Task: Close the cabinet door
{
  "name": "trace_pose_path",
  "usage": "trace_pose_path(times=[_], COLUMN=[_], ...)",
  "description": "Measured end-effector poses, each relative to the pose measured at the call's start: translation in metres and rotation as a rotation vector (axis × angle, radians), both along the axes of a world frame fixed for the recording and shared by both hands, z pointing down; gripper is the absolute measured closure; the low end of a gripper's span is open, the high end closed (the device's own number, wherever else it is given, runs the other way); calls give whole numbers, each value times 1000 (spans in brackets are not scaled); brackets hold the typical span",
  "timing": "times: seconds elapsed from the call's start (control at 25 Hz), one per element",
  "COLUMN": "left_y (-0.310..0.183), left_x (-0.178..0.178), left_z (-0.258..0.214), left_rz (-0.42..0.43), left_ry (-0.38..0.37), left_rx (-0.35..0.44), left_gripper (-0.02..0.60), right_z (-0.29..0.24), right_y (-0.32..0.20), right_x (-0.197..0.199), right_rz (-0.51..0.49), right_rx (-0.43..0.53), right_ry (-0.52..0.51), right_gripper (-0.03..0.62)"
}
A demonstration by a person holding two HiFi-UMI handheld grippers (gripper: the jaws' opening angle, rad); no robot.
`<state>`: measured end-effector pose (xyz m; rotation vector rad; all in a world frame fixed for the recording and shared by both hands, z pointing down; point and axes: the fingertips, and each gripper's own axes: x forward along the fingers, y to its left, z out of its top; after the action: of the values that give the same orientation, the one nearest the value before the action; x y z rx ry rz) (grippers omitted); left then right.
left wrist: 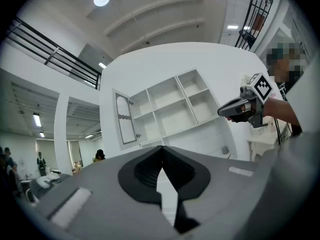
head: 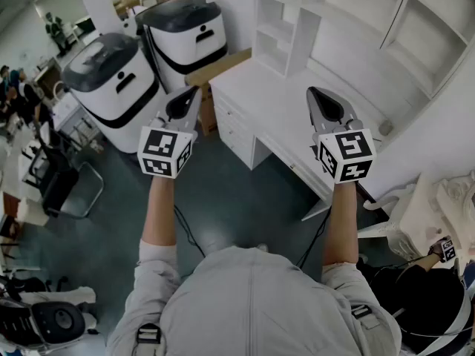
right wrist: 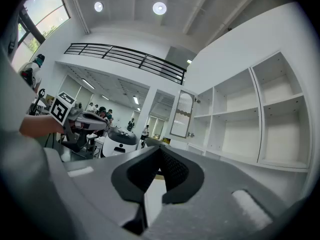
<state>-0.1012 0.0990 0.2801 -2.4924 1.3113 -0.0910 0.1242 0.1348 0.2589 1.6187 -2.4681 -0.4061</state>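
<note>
Both grippers are empty and held level in the air. We see the left gripper (head: pixel 191 93) with its jaws pressed together, tips meeting, pinching nothing. The right gripper (head: pixel 312 93) is the same: tips together, touching nothing. The cabinet door (left wrist: pixel 125 119) stands swung open at the left edge of the white shelf cabinet (left wrist: pixel 172 109), centre-left in the left gripper view and mid-frame in the right gripper view. Both grippers are well apart from it. A white bench (head: pixel 286 106) with drawers runs below the cabinet, between us and the shelves. At the upper left of the head view are two white-and-black rounded machines (head: pixel 119 84), with a cardboard box (head: pixel 223 67) beside the bench end.
</note>
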Motion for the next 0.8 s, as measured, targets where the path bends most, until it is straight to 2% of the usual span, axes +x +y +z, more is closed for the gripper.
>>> trace_pose_path(times=[0.32, 0.48, 0.68, 0.8], left_y=[1, 0, -6, -11], left_x=[-6, -12, -25, -24], left_z=[7, 11, 16, 22], left_rz=[6, 19, 33, 47], left_ry=[-4, -6, -1, -3], left_rx=[-7, -13, -21, -30], left_gripper=[565, 565, 565, 565], right_z=[3, 9, 14, 18], right_y=[5, 1, 1, -4], right_x=[-12, -18, -27, -19], right_rz=[-27, -8, 14, 51], right_rx=[-8, -28, -50, -63], right_ry=[-19, -13, -73, -106], right_gripper=[592, 592, 592, 592])
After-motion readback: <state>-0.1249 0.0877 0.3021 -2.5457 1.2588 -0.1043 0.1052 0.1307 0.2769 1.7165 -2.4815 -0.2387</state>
